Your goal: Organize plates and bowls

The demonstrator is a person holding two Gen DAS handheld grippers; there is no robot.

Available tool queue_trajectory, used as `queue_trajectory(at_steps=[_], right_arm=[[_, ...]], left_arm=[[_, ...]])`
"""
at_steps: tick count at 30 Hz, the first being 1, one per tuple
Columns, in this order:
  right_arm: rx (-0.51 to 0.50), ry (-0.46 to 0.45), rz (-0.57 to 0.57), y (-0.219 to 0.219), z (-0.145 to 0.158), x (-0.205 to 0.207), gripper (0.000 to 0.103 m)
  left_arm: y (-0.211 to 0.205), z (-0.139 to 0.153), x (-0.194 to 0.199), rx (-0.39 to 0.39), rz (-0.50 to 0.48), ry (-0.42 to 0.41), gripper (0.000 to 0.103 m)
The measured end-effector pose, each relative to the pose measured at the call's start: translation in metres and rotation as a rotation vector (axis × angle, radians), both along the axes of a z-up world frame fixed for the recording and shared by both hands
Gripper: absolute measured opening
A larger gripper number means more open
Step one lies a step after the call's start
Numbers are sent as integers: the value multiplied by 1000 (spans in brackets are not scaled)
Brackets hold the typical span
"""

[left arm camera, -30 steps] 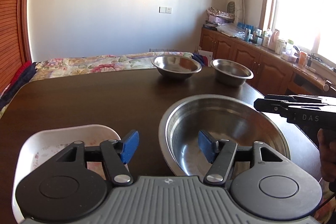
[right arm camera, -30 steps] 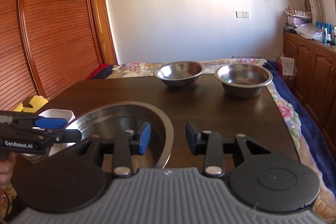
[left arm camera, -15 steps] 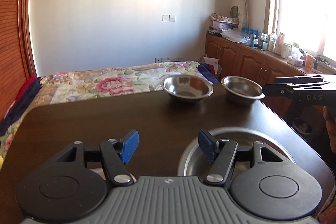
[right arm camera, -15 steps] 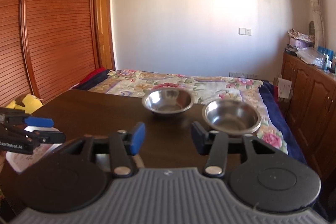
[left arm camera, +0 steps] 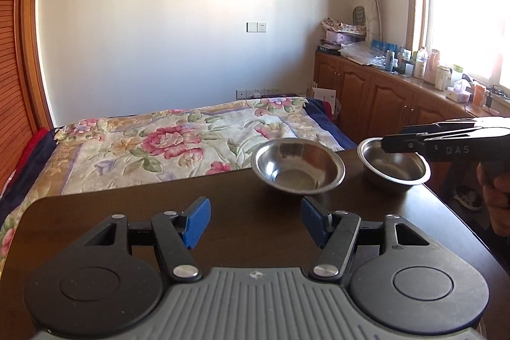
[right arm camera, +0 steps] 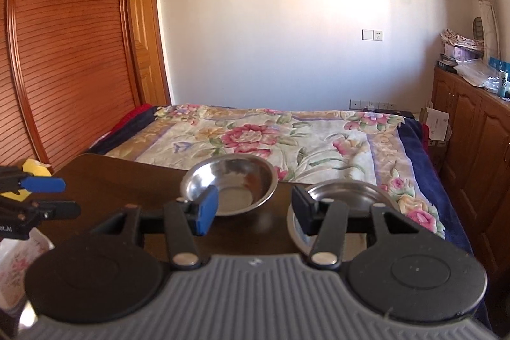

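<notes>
- Our right gripper [right arm camera: 255,207] hides the near rim of the right steel bowl [right arm camera: 347,191]; a white flowered dish [right arm camera: 19,260] is cut off at the left edge
- Left gripper [left arm camera: 255,220] jaws stand apart, empty; the right jaws have just been opening, nothing between them
- Both bowls sit at the far edge of the dark table [left arm camera: 223,196], the left steel bowl [left arm camera: 298,169] just beside the other
- Beyond lie a floral bed [right arm camera: 271,136], wooden cabinets [left arm camera: 382,101] and a slatted door [right arm camera: 63,53]

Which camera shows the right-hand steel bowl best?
The left wrist view: the right-hand bowl shows nearly whole, only its rim crossed by the right claw. In the right wrist view, that claw's finger hides much of it.
</notes>
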State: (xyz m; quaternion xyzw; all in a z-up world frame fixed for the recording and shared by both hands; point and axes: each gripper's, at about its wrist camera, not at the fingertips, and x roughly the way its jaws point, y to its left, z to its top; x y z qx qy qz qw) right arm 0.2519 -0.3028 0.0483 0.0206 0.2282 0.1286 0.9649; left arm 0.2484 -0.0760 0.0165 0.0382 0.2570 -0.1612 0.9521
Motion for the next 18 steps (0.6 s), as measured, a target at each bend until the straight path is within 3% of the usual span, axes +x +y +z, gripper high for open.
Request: queue_trajectory(at_steps=[11, 18], right_arm=[[-15, 57, 5, 6, -12, 45, 51], [-12, 100, 17, 12, -21, 64, 46]], left_arm=[[-17, -8, 51, 7, -24, 44, 66], [-24, -21, 83, 5, -33, 100, 52]])
